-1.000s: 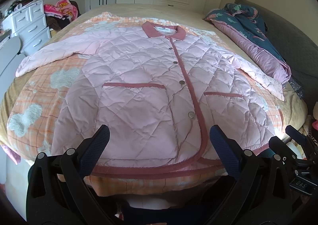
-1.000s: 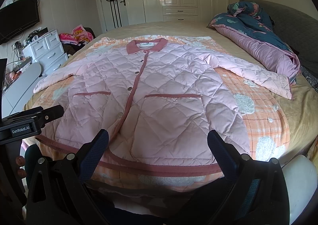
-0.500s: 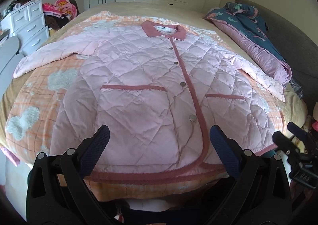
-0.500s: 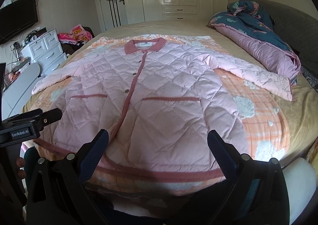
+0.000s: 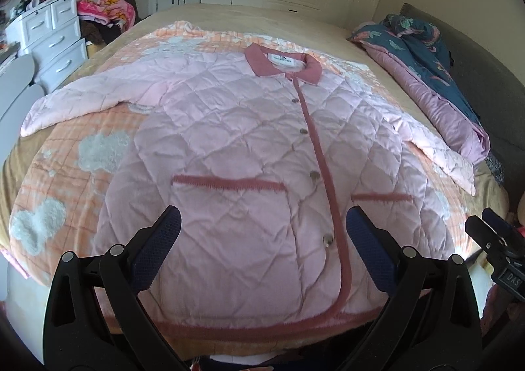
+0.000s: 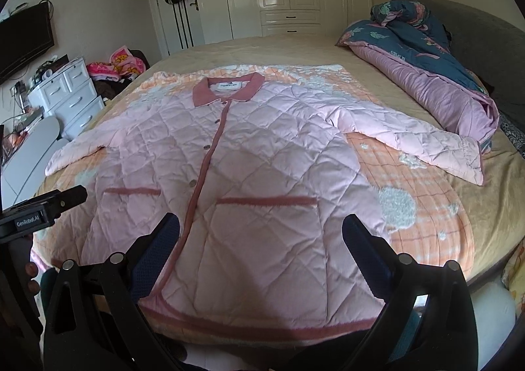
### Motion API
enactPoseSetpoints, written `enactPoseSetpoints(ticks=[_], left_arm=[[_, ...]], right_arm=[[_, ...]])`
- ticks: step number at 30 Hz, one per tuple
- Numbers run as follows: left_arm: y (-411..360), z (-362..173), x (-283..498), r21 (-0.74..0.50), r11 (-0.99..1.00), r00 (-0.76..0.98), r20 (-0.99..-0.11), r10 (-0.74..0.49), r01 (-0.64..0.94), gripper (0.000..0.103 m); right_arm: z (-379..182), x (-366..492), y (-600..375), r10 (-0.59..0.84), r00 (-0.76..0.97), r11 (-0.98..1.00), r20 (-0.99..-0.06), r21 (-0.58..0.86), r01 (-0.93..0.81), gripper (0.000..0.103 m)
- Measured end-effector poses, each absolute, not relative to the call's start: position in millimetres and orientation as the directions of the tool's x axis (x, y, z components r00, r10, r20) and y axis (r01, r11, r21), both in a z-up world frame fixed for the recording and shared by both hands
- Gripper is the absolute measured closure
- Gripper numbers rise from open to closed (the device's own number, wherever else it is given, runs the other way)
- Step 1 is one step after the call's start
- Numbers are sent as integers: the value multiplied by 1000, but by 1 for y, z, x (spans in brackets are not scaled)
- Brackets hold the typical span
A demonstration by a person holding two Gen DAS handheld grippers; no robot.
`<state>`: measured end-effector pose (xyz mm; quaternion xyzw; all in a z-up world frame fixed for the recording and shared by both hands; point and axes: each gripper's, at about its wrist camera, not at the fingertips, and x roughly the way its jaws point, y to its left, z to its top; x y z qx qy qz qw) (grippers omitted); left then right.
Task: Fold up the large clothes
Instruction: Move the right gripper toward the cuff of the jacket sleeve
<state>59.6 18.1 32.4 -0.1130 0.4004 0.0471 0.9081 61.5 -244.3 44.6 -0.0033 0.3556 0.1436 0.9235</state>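
The left tongs (image 5: 262, 233) stand spread wide with nothing between their dark blue pads, hanging above the near half of the pink quilted jacket (image 5: 249, 154) without touching it. The right tongs (image 6: 261, 236) are equally wide apart and empty, poised over the jacket's near right panel, just over the hem (image 6: 262, 325).

The jacket lies flat and buttoned, front up, on an orange checked blanket (image 6: 420, 207) spread on the bed (image 6: 295, 49). Its collar (image 6: 228, 90) points to the far side, the hem runs along the near edge, and both sleeves are stretched outward: the left sleeve (image 5: 88, 98) toward the white drawers (image 5: 52, 39), the right sleeve (image 6: 413, 144) toward the rolled duvet (image 6: 426, 69) at the far right.

No fold has been made yet, so this looks like the opening step: lining up for the first grasp. The next move probably calls for lowering each pair of tongs to an edge of the garment, a sleeve or a side seam, pinching through the thick padding and carrying that part over the middle. The quilted fabric is bulky and slippery-looking, so a shallow pinch may let it slide out.
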Motion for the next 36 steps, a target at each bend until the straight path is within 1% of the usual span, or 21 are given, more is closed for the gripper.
enactPoseSetpoints(ticks=[15, 22, 36], left_arm=[[17, 62, 124, -198, 967, 691, -722, -35, -158, 9], [14, 67, 151, -215, 966, 691, -720, -55, -147, 9], [12, 68, 203, -221, 964, 680, -730, -61, -151, 9]], right_arm=[[75, 128, -235, 273, 705, 958, -655, 121, -259, 4], [86, 159, -230, 284, 708, 956, -647, 137, -258, 4], [84, 213, -242, 274, 709, 962, -650, 189, -198, 4]])
